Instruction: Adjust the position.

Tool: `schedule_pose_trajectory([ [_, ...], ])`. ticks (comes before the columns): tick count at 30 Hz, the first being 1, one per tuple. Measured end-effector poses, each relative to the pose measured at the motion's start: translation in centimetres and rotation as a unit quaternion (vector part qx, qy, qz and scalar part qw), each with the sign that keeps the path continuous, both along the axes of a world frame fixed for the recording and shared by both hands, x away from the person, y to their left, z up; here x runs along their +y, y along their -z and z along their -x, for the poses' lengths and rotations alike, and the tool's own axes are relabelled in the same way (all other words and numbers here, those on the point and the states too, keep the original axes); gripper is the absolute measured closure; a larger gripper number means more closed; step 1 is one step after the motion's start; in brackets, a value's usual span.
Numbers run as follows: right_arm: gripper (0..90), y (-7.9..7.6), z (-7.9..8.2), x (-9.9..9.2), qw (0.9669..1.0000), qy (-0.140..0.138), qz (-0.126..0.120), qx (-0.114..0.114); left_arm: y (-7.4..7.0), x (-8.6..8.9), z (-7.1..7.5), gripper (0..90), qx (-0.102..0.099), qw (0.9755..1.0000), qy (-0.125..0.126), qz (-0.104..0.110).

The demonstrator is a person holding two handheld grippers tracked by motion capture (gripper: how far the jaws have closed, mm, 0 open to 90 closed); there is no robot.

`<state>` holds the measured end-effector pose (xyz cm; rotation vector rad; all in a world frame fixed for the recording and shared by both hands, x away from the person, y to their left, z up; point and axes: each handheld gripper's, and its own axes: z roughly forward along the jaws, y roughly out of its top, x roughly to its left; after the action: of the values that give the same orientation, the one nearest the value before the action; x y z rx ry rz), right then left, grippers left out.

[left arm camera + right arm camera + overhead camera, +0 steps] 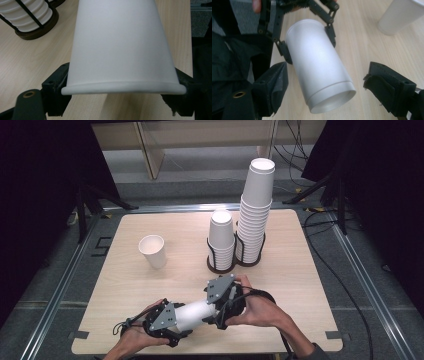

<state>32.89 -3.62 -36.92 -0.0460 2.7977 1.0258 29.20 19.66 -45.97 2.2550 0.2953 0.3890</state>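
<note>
The paper cup (122, 47) lies clamped in the left gripper (167, 320), its base between the apparently open right gripper (324, 95).

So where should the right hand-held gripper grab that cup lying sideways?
Around the base end of the cup, coming straight on from the base. The left hand-held gripper already clamps the rim end, and the right hand-held gripper has its jaws open either side of the narrower base.

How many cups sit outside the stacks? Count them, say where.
2. The standing cup is upright, left of the short stack; the held cup is clamped in the left gripper.
</note>
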Motion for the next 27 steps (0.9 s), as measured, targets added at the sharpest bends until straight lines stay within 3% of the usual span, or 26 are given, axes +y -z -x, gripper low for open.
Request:
schedule_pose_trajectory([
  [1,18.3,0.2,0.1,0.2,1.0000,0.000,0.007,-0.005,-0.2,0.1,-0.1,18.5,-0.007,0.9998,0.005,-0.019],
  [4,18.3,0.8,0.5,0.9,0.9993,-0.016,0.031,-0.015,-0.2,0.0,0.2,18.4,0.003,0.9999,0.006,-0.015],
  [8,18.2,1.4,0.6,1.5,0.9974,-0.025,0.056,-0.037,-0.5,-0.1,0.5,18.2,-0.005,0.9998,0.010,-0.016],
  [9,18.1,1.6,0.6,1.6,0.9971,-0.031,0.059,-0.036,-0.6,-0.1,0.5,18.2,0.000,0.9997,0.016,-0.018],
  [12,17.7,1.9,0.8,1.9,0.9958,-0.042,0.071,-0.038,-0.8,-0.2,0.5,18.1,-0.014,0.9990,0.024,-0.034],
  [13,17.3,2.1,0.8,2.1,0.9958,-0.047,0.070,-0.034,-0.7,-0.3,0.7,18.1,-0.003,0.9997,0.020,-0.013],
  [14,17.0,2.2,0.8,2.2,0.9952,-0.050,0.075,-0.037,-0.8,-0.3,0.8,18.1,-0.005,0.9994,0.025,-0.024],
  [17,17.0,2.7,0.9,2.5,0.9936,-0.058,0.089,-0.038,-0.9,-0.5,1.0,18.1,-0.007,0.9992,0.031,-0.022],
  [18,17.0,2.9,0.9,2.6,0.9929,-0.063,0.093,-0.039,-1.0,-0.4,0.9,18.1,-0.015,0.9984,0.038,-0.038],
  [20,17.0,3.2,0.9,2.7,0.9917,-0.068,0.101,-0.041,-1.0,-0.6,1.1,18.1,-0.011,0.9988,0.038,-0.029],
  [21,17.2,3.3,0.9,2.8,0.9917,-0.069,0.101,-0.038,-1.1,-0.6,1.1,18.1,-0.016,0.9984,0.043,-0.034],
  [22,17.5,3.4,0.9,2.8,0.9917,-0.066,0.104,-0.035,-1.0,-0.7,1.2,18.2,-0.013,0.9988,0.041,-0.023],
  [24,17.5,3.6,1.1,2.8,0.9905,-0.057,0.120,-0.032,-1.1,-0.6,1.1,18.2,-0.018,0.9983,0.047,-0.030],
  [27,18.0,3.9,1.0,3.0,0.9898,-0.068,0.119,-0.038,-1.3,-0.6,1.2,18.3,-0.021,0.9982,0.048,-0.031],
])
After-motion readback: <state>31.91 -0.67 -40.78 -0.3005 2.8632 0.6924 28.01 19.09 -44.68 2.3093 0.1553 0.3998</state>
